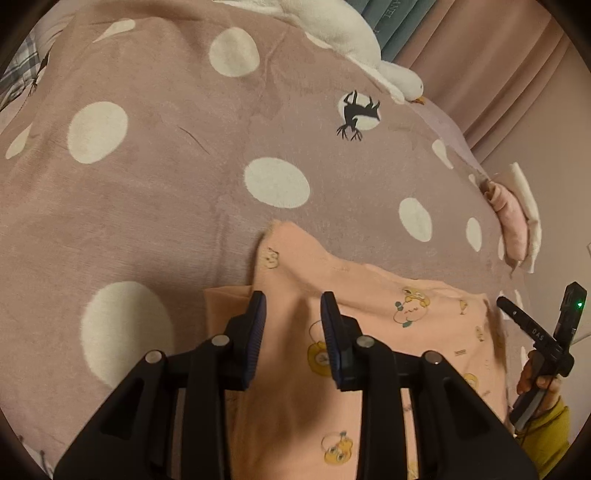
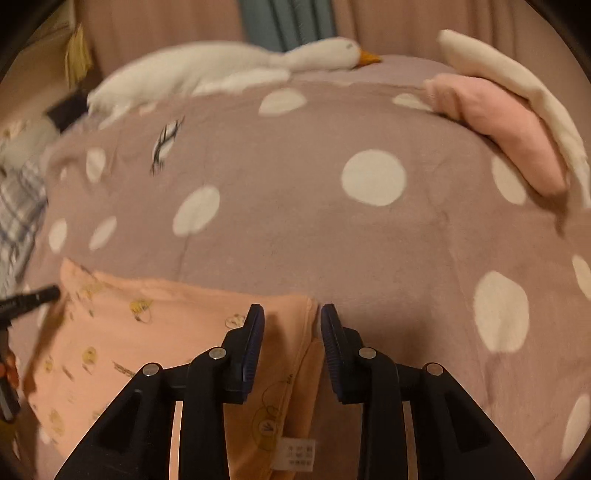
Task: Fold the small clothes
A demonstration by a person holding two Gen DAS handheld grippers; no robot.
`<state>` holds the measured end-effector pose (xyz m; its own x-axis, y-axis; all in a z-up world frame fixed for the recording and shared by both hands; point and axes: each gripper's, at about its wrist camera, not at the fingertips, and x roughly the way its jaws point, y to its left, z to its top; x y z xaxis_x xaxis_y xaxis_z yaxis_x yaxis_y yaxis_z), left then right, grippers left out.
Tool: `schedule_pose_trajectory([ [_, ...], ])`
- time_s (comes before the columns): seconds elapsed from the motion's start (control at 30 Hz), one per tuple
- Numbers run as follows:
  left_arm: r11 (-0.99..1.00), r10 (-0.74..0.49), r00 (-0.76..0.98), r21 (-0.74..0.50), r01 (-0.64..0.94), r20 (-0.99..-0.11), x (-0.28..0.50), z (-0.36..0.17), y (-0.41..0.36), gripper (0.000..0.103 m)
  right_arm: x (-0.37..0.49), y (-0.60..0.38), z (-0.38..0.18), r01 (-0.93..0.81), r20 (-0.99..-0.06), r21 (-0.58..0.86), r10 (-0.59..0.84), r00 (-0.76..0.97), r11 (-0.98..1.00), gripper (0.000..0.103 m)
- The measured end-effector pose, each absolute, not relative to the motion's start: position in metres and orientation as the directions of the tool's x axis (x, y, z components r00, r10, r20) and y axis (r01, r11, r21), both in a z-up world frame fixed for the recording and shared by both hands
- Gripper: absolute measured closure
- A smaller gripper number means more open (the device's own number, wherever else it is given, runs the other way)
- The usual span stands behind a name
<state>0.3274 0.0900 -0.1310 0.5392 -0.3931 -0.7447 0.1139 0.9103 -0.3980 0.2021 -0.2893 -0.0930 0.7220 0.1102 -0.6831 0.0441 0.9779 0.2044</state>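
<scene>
Peach cotton garment with yellow cartoon prints (image 1: 369,332) lies on our polka-dot mauve bedspread (image 1: 166,184); left claw (image 1: 291,325) and right claw (image 2: 291,332) hover part-open, gripping nothing.

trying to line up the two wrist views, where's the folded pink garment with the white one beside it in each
Left wrist: folded pink garment at the far right edge of the bed.
Right wrist: same garment upper right.
Shared landmark: the white goose plush along the bed's far side.
</scene>
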Motion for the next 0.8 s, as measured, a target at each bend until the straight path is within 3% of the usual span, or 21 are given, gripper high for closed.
schedule_pose_trajectory([
  [0.07, 0.902, -0.410, 0.533, -0.415, 0.118, -0.740, 0.327, -0.126, 0.099, 0.047, 0.189, -0.291, -0.080, 0.049, -0.644, 0.221, 0.108, 0.757, 0.974, 0.071],
  [0.1, 0.895, -0.423, 0.538, -0.431, 0.119, -0.729, 0.327, -0.124, 0.104, 0.045, 0.182, -0.290, -0.075, 0.022, -0.624, 0.240, 0.137, 0.769, 0.970, 0.071],
  [0.27, 0.850, -0.496, 0.506, -0.512, 0.120, -0.706, 0.343, -0.133, 0.106, 0.044, 0.152, -0.260, -0.066, -0.130, -0.568, 0.300, 0.287, 0.771, 0.945, 0.070],
  [0.5, 0.790, -0.581, 0.462, -0.601, 0.123, -0.670, 0.379, -0.155, 0.103, 0.046, 0.152, -0.230, -0.083, -0.224, -0.580, 0.332, 0.386, 0.718, 0.916, 0.069],
  [0.53, 0.773, -0.607, 0.444, -0.618, 0.141, -0.659, 0.381, -0.157, 0.100, 0.050, 0.153, -0.227, -0.084, -0.229, -0.586, 0.330, 0.389, 0.711, 0.916, 0.069],
  [0.57, 0.767, -0.619, 0.435, -0.622, 0.155, -0.655, 0.382, -0.158, 0.098, 0.073, 0.153, -0.225, -0.085, -0.232, -0.590, 0.328, 0.390, 0.707, 0.916, 0.069],
  [0.63, 0.758, -0.638, 0.417, -0.625, 0.188, -0.648, 0.379, -0.156, 0.091, 0.101, 0.157, -0.221, -0.088, -0.232, -0.599, 0.324, 0.389, 0.700, 0.917, 0.069],
  [0.8, 0.692, -0.696, 0.511, -0.661, 0.290, -0.505, 0.349, -0.125, 0.095, 0.099, 0.163, -0.202, -0.087, -0.266, -0.601, 0.305, 0.402, 0.691, 0.914, 0.069],
])
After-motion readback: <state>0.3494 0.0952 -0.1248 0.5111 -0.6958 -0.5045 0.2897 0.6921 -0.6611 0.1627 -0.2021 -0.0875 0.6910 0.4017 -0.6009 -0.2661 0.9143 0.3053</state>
